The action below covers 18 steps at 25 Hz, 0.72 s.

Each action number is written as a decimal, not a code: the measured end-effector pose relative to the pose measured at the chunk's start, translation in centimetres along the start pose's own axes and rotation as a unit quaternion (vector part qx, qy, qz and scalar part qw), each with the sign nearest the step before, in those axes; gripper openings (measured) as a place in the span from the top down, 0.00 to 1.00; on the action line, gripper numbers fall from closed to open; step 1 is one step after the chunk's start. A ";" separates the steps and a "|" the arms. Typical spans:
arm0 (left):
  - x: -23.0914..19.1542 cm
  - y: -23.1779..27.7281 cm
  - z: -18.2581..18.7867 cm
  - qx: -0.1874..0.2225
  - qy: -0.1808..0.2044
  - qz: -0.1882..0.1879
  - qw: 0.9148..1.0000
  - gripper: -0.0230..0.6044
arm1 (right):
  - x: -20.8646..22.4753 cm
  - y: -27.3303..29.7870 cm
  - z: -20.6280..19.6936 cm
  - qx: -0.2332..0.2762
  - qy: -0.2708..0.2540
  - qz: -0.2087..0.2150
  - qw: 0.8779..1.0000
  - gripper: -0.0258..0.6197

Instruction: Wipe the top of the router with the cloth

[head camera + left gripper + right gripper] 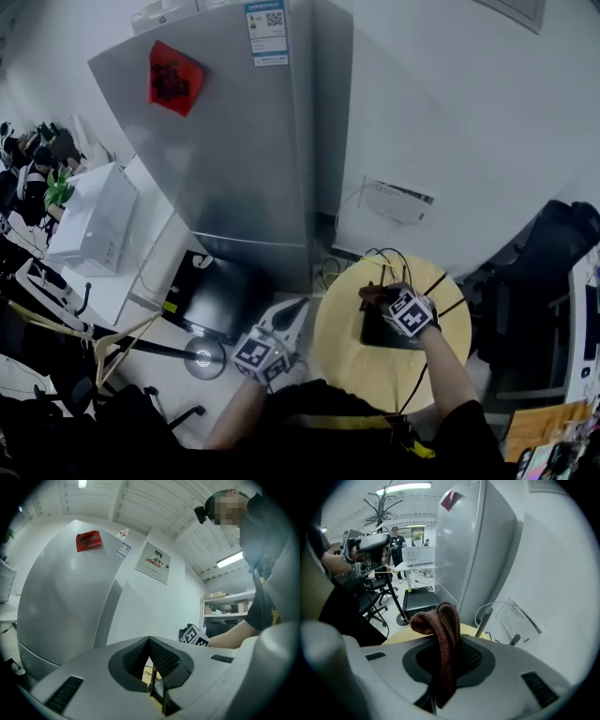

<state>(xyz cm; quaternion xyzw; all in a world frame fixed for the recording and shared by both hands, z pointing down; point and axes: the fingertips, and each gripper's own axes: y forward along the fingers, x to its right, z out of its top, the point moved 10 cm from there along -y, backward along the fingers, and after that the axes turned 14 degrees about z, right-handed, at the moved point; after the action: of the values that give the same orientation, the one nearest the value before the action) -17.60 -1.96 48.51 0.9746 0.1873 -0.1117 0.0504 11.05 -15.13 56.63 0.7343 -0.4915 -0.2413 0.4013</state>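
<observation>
While right gripper (377, 298) jaws pinch cloth (441, 637) above router (382, 333), left gripper (294, 312) jaws closed empty, fridge (234, 150) behind table (345, 367).

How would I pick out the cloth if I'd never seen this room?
Start at the tall silver fridge, then drop to the round yellow table beside it. The right claw hangs over that table, and the cloth is the reddish-brown knitted strip pinched in it, the only soft, folded thing there.
</observation>
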 end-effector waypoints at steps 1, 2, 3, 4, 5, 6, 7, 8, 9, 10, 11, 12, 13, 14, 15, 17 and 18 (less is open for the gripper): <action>0.0 0.0 0.0 0.000 -0.005 -0.005 1.000 0.96 | -0.1 -0.3 0.2 0.006 -0.002 -0.002 1.000 0.86; 0.0 0.1 0.0 0.002 -0.008 -0.009 1.000 0.96 | -0.1 -0.6 0.3 0.014 -0.003 -0.003 1.000 0.86; 0.0 0.2 0.0 0.004 -0.010 -0.012 1.000 0.96 | -0.1 -0.9 0.4 0.022 -0.003 -0.005 1.000 0.86; 0.0 0.4 0.0 0.006 -0.013 -0.014 1.000 0.96 | -0.1 -1.3 0.6 0.031 -0.002 -0.006 1.000 0.86; 0.0 0.5 -0.1 0.005 -0.017 -0.016 1.000 0.97 | -0.1 -1.7 0.8 0.039 -0.001 -0.007 0.999 0.86; 0.0 0.6 -0.1 0.004 -0.021 -0.018 1.000 0.96 | -0.1 -2.1 1.0 0.047 -0.001 -0.009 0.999 0.86; 0.0 0.8 -0.1 0.002 -0.023 -0.021 1.000 0.96 | -0.1 -2.6 1.2 0.054 -0.001 -0.012 0.998 0.86; 0.0 0.9 0.0 0.000 -0.023 -0.023 0.999 0.96 | -0.1 -3.2 1.4 0.063 -0.003 -0.019 0.998 0.86; 0.1 1.1 0.1 0.000 -0.022 -0.023 1.000 0.96 | -0.1 -3.9 1.7 0.077 -0.006 -0.030 0.997 0.86; 0.2 1.3 0.4 0.000 -0.022 -0.023 1.000 0.96 | -0.1 -4.7 2.1 0.095 -0.009 -0.043 0.995 0.86; 0.2 1.5 0.6 0.000 -0.023 -0.024 0.999 0.96 | -0.1 -5.6 2.4 0.113 -0.011 -0.054 0.992 0.86; 0.3 1.8 0.7 0.000 -0.024 -0.025 0.999 0.96 | -0.1 -6.3 2.6 0.126 -0.010 -0.058 0.990 0.86; 0.2 2.0 0.8 0.000 -0.024 -0.027 0.999 0.96 | 0.0 -6.8 2.5 0.127 -0.007 -0.055 0.990 0.86; 0.1 2.2 0.8 -0.001 -0.024 -0.030 0.999 0.96 | 0.1 -6.8 2.2 0.119 -0.002 -0.049 0.992 0.86; 0.0 2.4 0.8 -0.001 -0.024 -0.032 0.999 0.96 | 0.4 -6.5 1.7 0.103 0.006 -0.043 0.994 0.86; 0.0 2.5 0.7 -0.004 -0.026 -0.032 0.999 0.97 | 1.0 -5.2 0.3 0.064 0.028 -0.035 0.997 0.86; 0.0 2.6 0.6 -0.006 -0.027 -0.030 0.999 0.96 | 1.3 -4.4 -0.6 0.041 0.044 -0.031 0.998 0.86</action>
<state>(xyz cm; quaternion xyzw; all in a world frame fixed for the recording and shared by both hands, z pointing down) -16.75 -4.42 48.07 0.9649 0.2158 -0.1382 0.0579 14.39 -15.26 53.40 0.7751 -0.4598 -0.2003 0.3843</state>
